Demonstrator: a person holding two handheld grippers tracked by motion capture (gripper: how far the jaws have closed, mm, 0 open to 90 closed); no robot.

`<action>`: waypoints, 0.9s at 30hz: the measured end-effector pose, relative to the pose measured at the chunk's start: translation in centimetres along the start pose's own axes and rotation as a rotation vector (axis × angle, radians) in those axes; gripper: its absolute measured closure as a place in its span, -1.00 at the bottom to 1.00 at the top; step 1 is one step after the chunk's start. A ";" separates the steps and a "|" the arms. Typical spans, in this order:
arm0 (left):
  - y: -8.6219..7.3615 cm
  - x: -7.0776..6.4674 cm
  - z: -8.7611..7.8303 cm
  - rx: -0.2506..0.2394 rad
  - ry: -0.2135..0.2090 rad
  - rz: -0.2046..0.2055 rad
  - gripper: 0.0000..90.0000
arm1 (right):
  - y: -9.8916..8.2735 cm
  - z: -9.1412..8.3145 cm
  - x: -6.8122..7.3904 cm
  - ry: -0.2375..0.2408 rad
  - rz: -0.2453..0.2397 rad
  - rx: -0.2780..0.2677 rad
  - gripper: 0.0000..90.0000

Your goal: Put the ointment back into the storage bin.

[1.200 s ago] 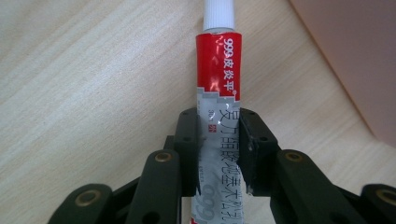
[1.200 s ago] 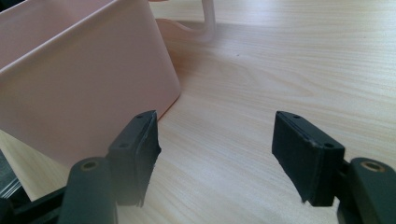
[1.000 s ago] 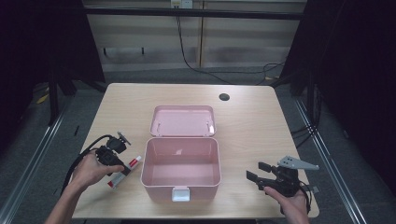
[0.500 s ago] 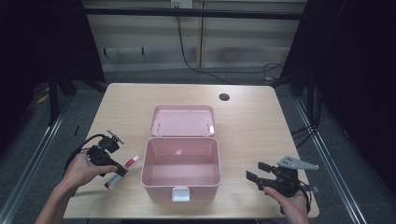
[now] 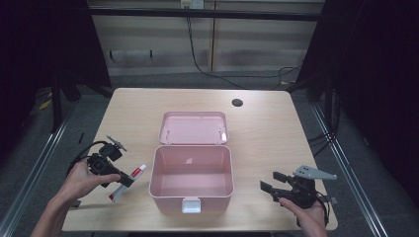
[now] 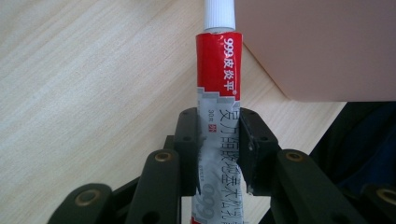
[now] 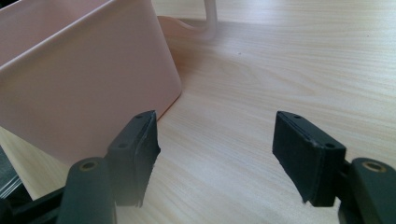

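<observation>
From the high view we see the left claw (image 5: 122, 178) clamped on a red-and-white ointment tube (image 5: 127, 183), held just left of the open pink box (image 5: 191, 174) near the front of the tabletop (image 5: 276, 128). The tube lies slanted, its white cap toward the box. The box's lid (image 5: 193, 127) is folded back flat behind it. On the other side of the box, the right claw (image 5: 271, 181) sits low over the tabletop with its jaws spread wide and nothing between them.

In the left gripper view we see the two black pads gripping the tube (image 6: 218, 116) around its middle, the white cap pointing away, next to the pink box wall (image 6: 322, 46).

In the right gripper view the fingers (image 7: 306, 156) stand far apart over bare wood, the box (image 7: 84, 79) just to the left.
</observation>
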State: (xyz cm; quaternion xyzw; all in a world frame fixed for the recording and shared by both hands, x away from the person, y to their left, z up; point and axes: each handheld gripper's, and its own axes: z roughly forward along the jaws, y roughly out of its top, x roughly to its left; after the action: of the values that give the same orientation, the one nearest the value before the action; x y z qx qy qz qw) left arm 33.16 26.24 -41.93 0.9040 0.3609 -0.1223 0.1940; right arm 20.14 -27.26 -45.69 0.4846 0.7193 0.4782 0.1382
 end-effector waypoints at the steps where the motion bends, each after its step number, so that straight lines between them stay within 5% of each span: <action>1: -0.1 0.0 -0.1 -0.008 -0.001 0.001 0.58 | 0.0 0.0 0.0 -0.003 0.000 0.004 -0.31; 6: -0.3 -0.2 -0.6 -0.016 -0.012 0.001 0.58 | 0.0 0.0 0.0 -0.001 0.006 0.007 -0.34; 8: -0.4 -0.2 -0.8 -0.050 -0.017 -0.038 0.58 | 0.0 0.0 0.0 -0.001 0.008 0.009 -0.34; 19: -0.3 -0.9 -2.4 -0.068 -0.034 0.026 0.58 | -0.1 0.1 -0.1 -0.006 0.010 0.013 -0.37; 27: -0.2 -1.4 -3.6 -0.093 -0.049 0.027 0.58 | -0.1 0.1 -0.1 -0.007 0.011 0.013 -0.38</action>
State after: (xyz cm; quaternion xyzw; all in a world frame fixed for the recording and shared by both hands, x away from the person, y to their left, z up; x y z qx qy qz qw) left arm 32.34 27.15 -38.26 0.8955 0.3490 -0.1249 0.2463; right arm 20.19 -27.34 -45.81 0.4913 0.7192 0.4725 0.1346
